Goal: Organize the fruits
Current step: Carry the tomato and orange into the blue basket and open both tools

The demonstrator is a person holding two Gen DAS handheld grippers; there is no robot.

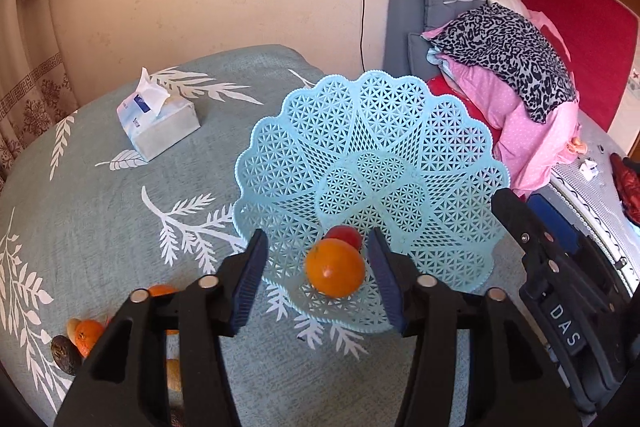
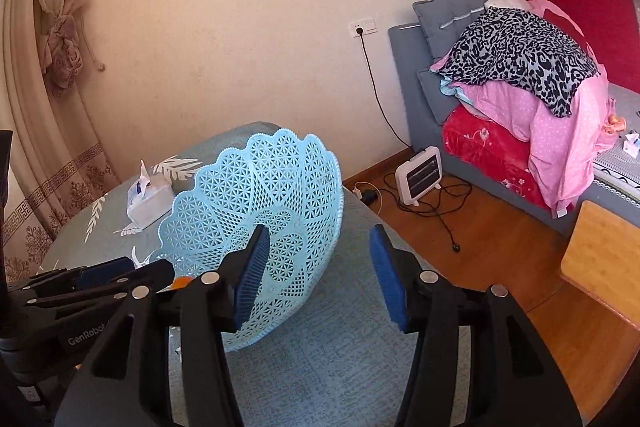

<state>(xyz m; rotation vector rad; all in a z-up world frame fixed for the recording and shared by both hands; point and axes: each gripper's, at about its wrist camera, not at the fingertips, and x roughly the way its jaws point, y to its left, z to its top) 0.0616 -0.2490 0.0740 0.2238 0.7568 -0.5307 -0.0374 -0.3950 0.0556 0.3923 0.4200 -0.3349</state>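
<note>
A teal leaf-print tabletop (image 1: pixel 120 219) fills the lower frame beneath a peach wall. At centre, a tilted pale-blue lattice basket (image 1: pixel 400 131) (scalloped plastic) holds an orange (image 1: pixel 335 267) and a red fruit (image 1: pixel 347 235). Left tongs (image 1: pixel 318 279) and right tongs (image 2: pixel 320 277) both gape, holding nothing.

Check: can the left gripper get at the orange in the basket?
Probably yes. The left gripper is open with the orange between its fingers, nothing blocking; a red fruit sits behind, in the basket.
</note>
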